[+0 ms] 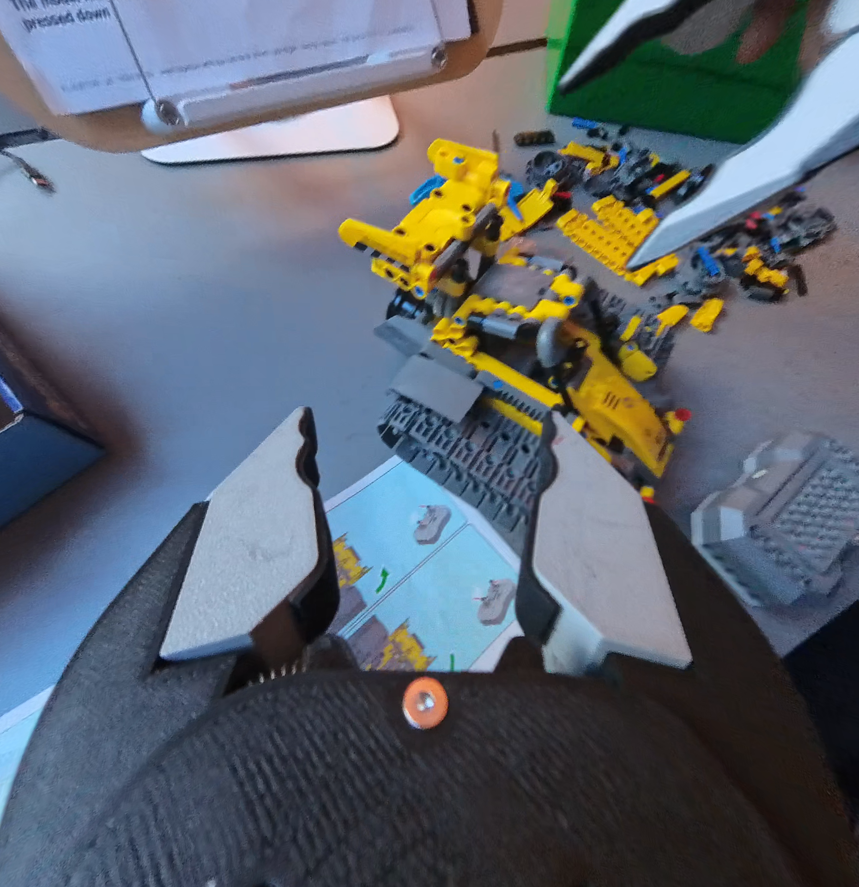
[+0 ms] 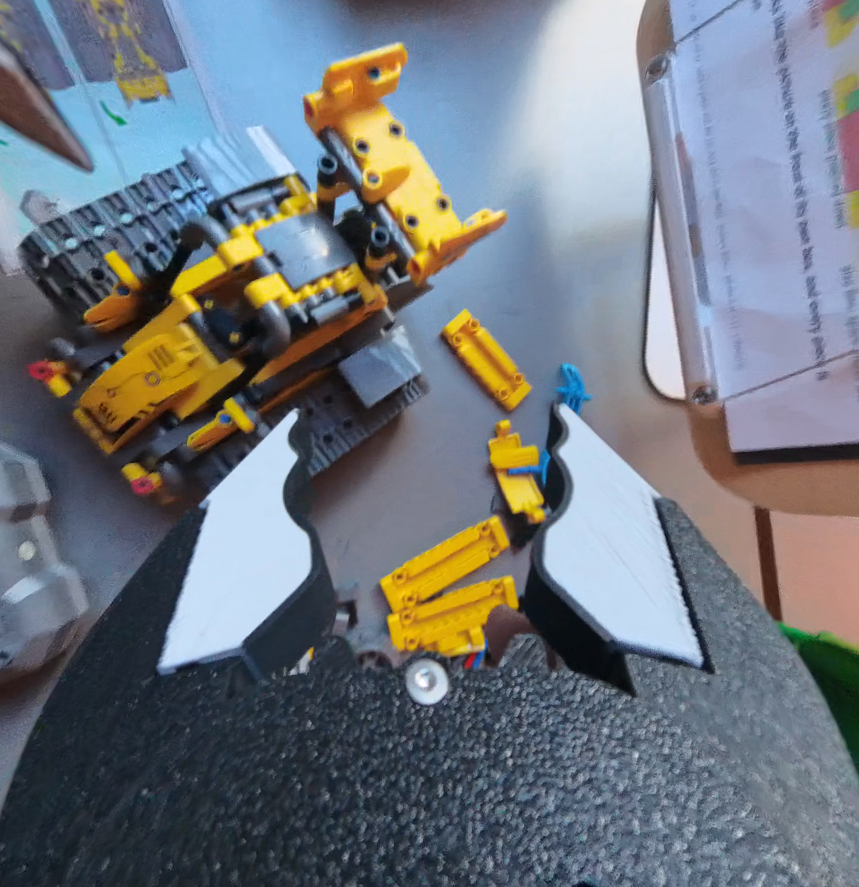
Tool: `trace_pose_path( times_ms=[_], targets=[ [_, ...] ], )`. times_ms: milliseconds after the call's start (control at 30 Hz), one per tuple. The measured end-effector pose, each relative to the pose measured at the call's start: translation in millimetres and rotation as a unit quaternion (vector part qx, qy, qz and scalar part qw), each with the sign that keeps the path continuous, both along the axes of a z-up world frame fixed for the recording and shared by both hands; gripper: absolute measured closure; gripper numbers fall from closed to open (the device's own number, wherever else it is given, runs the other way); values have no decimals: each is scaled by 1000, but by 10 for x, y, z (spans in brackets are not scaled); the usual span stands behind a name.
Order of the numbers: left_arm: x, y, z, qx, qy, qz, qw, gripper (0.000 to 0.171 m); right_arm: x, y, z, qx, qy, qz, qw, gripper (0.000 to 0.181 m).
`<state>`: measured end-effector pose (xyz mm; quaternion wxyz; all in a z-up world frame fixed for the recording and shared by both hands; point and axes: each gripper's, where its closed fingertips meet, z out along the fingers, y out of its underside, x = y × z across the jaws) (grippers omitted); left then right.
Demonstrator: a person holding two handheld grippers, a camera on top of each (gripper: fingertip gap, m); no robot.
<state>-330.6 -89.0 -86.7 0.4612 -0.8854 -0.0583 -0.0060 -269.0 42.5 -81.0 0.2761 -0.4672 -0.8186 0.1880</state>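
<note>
A yellow and black toy bulldozer model (image 1: pixel 504 326) with dark grey tracks stands on the grey table. My left gripper (image 1: pixel 427 432) is open and empty, hovering over an open instruction booklet (image 1: pixel 418 552), just short of the model's near track. My right gripper (image 2: pixel 425 422) is open and empty above several loose yellow beams (image 2: pixel 447 557), with the model (image 2: pixel 235 307) ahead to its left. A small blue piece (image 2: pixel 571 384) lies by its right fingertip. In the left wrist view the right gripper (image 1: pixel 598 175) hangs over a pile of loose parts (image 1: pixel 610 230).
A sign stand with papers (image 1: pixel 226 53) rises behind the model, also at the right of the right wrist view (image 2: pixel 754 240). A green box (image 1: pixel 658 96) stands behind the parts pile. A grey brick-built piece (image 1: pixel 792 518) lies to the right. A blue box (image 1: pixel 24 461) sits at left. The small blue piece (image 2: pixel 571 384) lies some 12 cm from my right tips, 25 cm from my left tips.
</note>
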Motion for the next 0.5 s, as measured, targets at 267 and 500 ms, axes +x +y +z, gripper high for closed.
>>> trace_pose_path(
  times_ms=[267, 500],
  targets=[
    [474, -33, -31, 40, -72, 2, 997, 80, 6, -143, -16, 39, 44, -2, 998, 78],
    [792, -223, -434, -18, -52, -51, 997, 82, 516, -425, -197, -157, -6, -31, 987, 83]
  ],
)
